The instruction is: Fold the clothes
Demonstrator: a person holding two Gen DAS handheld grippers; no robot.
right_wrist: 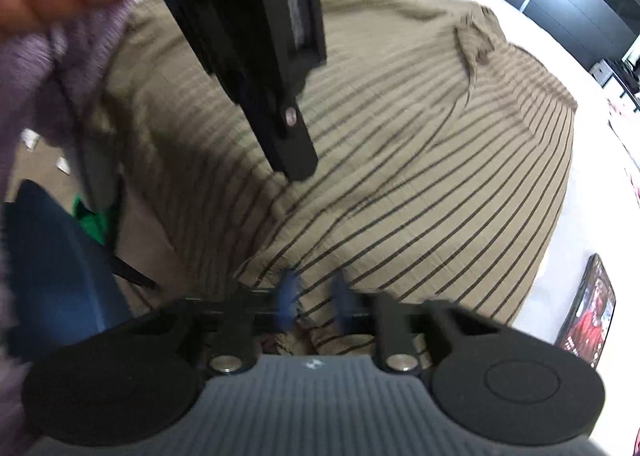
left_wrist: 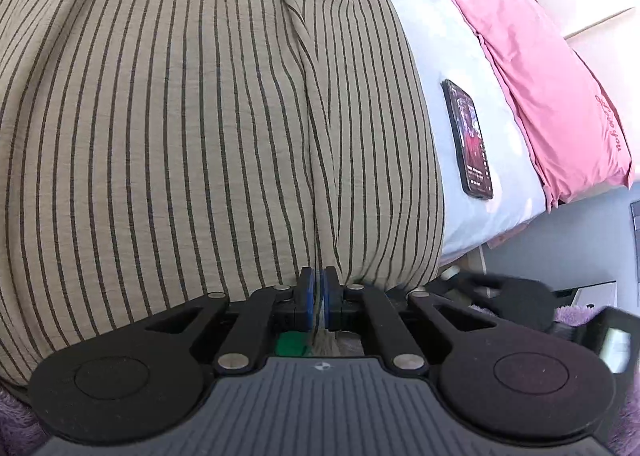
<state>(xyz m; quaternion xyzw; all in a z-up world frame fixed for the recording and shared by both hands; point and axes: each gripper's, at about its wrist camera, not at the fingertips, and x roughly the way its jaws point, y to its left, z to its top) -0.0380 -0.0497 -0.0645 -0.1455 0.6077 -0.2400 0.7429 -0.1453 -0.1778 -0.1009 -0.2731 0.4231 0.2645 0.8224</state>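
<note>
- We see one tan, dark-striped crinkled shirt (left_wrist: 180,128), stripes running away from our left gripper (left_wrist: 319,288), which pinches its hem.
- Our right gripper (right_wrist: 314,296) stands parted around fabric.
- One black phone (left_wrist: 468,140) lies right of the left gripper.

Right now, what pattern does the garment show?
Tan with thin dark stripes on the garment; clearest in the left wrist view.

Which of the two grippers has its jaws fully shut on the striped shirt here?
The left gripper: its blue pads meet with the striped shirt pinched between them. The right gripper shows a clear gap between its jaws, with the cloth lying loose in it.
</note>
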